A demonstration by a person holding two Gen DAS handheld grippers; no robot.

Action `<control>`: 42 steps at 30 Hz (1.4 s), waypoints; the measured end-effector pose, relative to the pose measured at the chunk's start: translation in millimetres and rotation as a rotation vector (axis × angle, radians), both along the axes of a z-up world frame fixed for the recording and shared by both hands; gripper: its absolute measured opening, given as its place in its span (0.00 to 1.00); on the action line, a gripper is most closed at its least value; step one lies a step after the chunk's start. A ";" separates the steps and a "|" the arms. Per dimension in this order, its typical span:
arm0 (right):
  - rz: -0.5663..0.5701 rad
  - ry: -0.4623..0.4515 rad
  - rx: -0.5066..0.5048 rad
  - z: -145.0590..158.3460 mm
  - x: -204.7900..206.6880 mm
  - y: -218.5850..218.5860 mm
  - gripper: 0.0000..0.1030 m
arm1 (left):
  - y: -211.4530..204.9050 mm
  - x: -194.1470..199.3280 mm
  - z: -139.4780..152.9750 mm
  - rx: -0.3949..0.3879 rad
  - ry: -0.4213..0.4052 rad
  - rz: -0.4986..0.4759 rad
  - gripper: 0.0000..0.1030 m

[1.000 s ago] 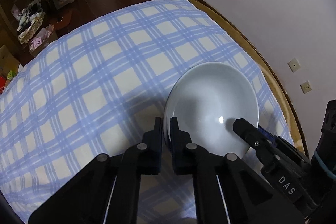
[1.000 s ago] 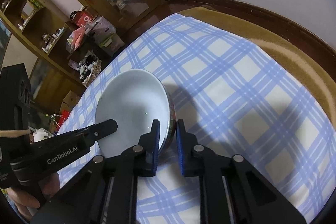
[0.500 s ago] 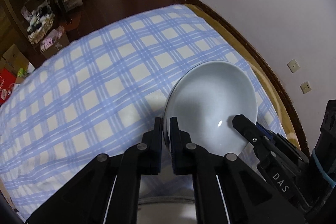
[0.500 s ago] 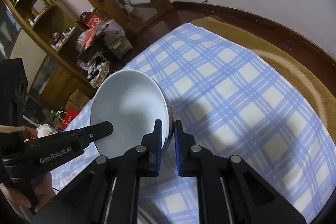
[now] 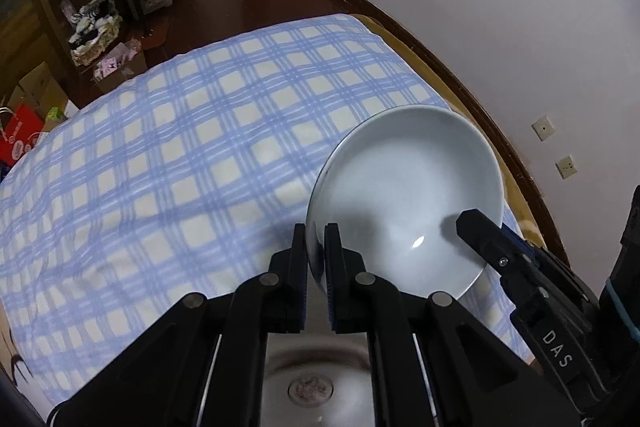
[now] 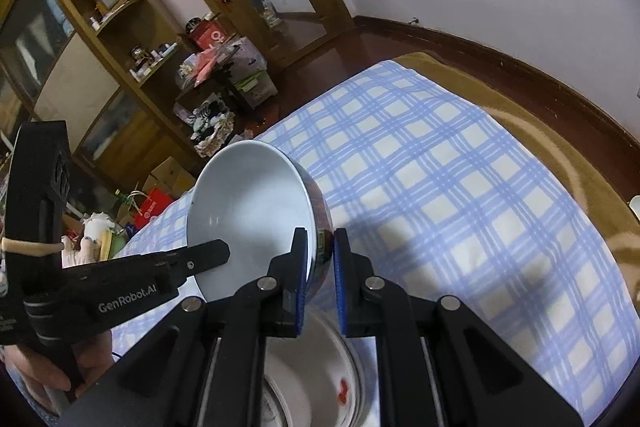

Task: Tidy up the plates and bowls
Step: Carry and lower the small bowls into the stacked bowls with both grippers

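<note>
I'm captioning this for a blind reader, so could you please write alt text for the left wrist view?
The left gripper is shut on the near rim of a white bowl, tilted above a blue checked cloth. The right gripper holds the bowl's right rim. A plate lies below, between the arms.

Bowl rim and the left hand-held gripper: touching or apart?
Touching. The left wrist view shows the left hand-held gripper with both pads closed on the white bowl's near rim, no gap showing on either side.
</note>
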State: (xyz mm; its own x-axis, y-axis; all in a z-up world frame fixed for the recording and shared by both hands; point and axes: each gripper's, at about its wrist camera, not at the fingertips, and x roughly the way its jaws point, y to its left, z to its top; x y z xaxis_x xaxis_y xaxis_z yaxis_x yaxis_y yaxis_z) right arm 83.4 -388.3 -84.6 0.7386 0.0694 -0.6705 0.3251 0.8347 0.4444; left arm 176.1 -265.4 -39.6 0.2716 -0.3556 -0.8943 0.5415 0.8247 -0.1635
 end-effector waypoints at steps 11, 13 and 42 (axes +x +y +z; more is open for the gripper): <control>0.058 -0.016 0.009 18.0 -42.6 44.0 0.13 | 48.0 -52.9 24.4 0.028 -0.033 0.025 0.08; 0.068 -0.020 0.011 19.7 -48.7 52.0 0.13 | 56.8 -61.4 24.8 0.037 -0.034 0.030 0.09; 0.162 0.109 -0.035 -23.6 -68.2 97.4 0.14 | 100.7 -102.7 -46.0 0.067 0.063 0.084 0.12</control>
